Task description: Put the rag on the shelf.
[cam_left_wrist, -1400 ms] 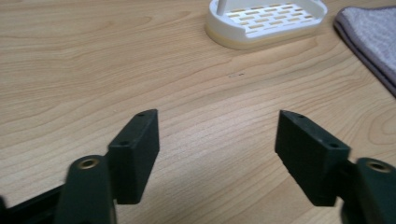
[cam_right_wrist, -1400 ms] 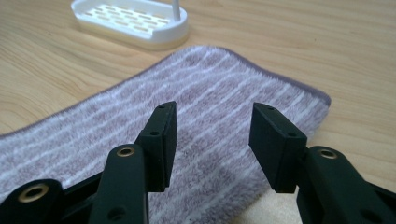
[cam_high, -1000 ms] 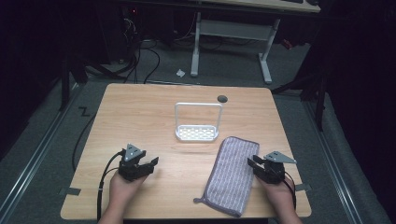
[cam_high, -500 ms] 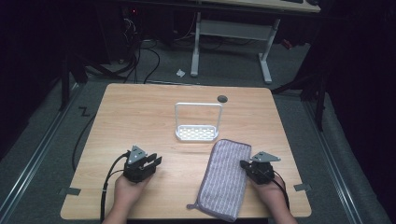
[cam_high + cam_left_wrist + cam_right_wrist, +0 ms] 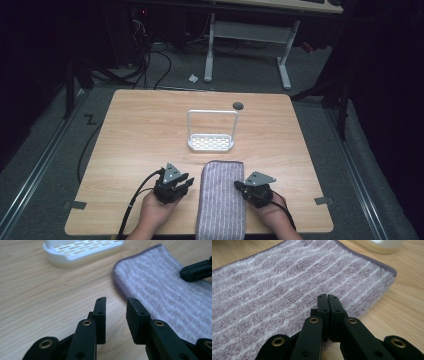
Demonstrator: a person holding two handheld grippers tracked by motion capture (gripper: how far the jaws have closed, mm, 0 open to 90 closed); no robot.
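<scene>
Towel (image 5: 220, 200), soft and fuzzy with purple and white stripes, lies flat on the wooden table (image 5: 135, 130) between both grippers. Behind it stands a white plastic rack (image 5: 211, 142) with holes and a thin wire hoop. Left gripper (image 5: 185, 182) sits just beside the towel, jaws a little apart, nothing between them. Right gripper (image 5: 239, 186) rests at the towel's edge, jaws pressed together; whether they pinch the towel I cannot tell.
</scene>
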